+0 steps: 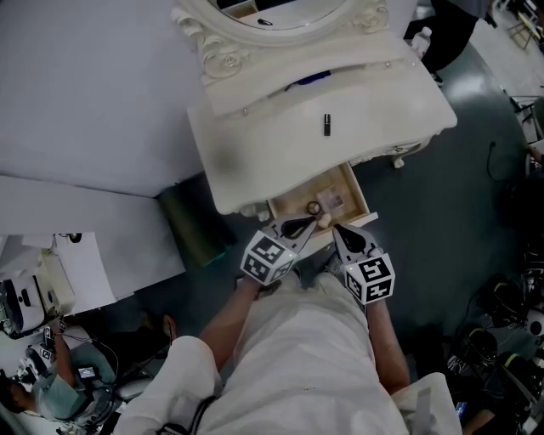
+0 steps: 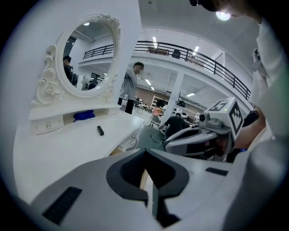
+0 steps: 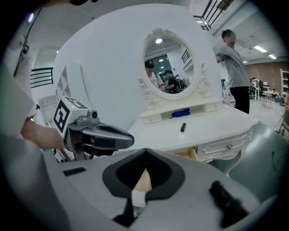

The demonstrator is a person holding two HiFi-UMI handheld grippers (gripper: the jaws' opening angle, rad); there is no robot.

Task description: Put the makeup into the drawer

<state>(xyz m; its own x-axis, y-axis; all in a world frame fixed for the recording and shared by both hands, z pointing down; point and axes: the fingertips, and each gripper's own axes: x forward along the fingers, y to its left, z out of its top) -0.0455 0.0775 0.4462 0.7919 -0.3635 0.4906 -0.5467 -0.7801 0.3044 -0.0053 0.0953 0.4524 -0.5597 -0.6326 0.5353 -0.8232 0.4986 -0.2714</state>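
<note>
A white vanity table (image 1: 280,127) has its wooden drawer (image 1: 360,200) pulled open toward me. Inside lie small makeup pieces, one round (image 1: 314,207) and one pinkish (image 1: 332,201). A black makeup tube (image 1: 326,124) lies on the tabletop, also in the left gripper view (image 2: 100,130) and the right gripper view (image 3: 183,127). My left gripper (image 1: 316,221) (image 2: 146,155) hangs over the drawer's front, shut, with nothing visible in it. Beside it, my right gripper (image 1: 337,227) (image 3: 145,153) is also shut at the drawer's front edge. I see only the drawer's wood past each pair of jaws.
An oval mirror (image 1: 280,17) stands at the table's back, and a blue thing (image 1: 310,79) lies on the shelf below it. A dark green bin (image 1: 191,225) stands left of the drawer. Cables and gear (image 1: 501,331) cover the floor at right. A person (image 3: 235,67) stands beyond the table.
</note>
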